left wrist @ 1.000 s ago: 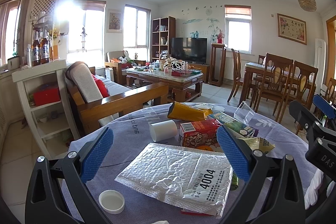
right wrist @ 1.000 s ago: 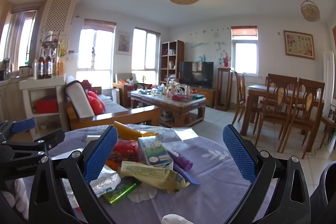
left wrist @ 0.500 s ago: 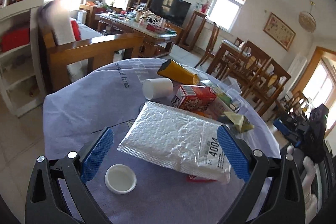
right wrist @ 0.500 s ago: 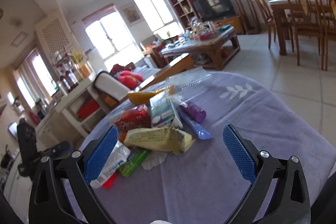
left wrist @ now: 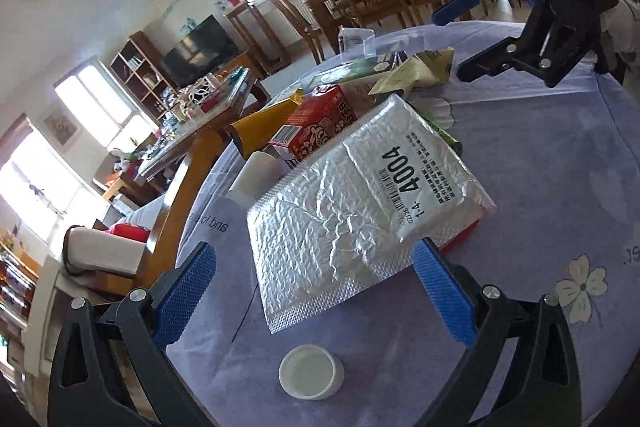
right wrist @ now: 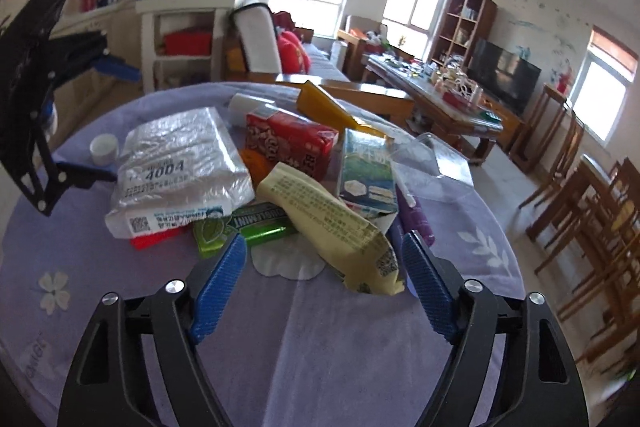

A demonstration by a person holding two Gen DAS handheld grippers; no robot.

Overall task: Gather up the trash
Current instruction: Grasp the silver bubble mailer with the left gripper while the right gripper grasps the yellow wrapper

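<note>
A pile of trash lies on a round table under a lilac cloth [right wrist: 320, 339]. My left gripper [left wrist: 316, 287] is open, and the near corner of a silver bubble mailer [left wrist: 352, 211] lies between its blue pads. A white cap [left wrist: 310, 373] sits just below them. My right gripper [right wrist: 324, 279] is closing, its jaws still apart around the near end of a crumpled yellow wrapper [right wrist: 332, 223], the pads not pressing it. Behind lie a green gum pack [right wrist: 248, 227], a red carton [right wrist: 288, 143] and a blue-green carton [right wrist: 366, 171].
A yellow tube [right wrist: 324, 105], a white paper cup [left wrist: 256, 175], a purple tube [right wrist: 414, 215] and a clear plastic box [right wrist: 436, 163] also lie in the pile. A wooden bench [left wrist: 188, 187] stands behind the table, dining chairs [right wrist: 600, 211] to its right.
Both grippers have tipped down, rolled and come closer to the pile. The right jaws have narrowed around the yellow wrapper. The left jaws stay wide, now at the mailer's corner.
</note>
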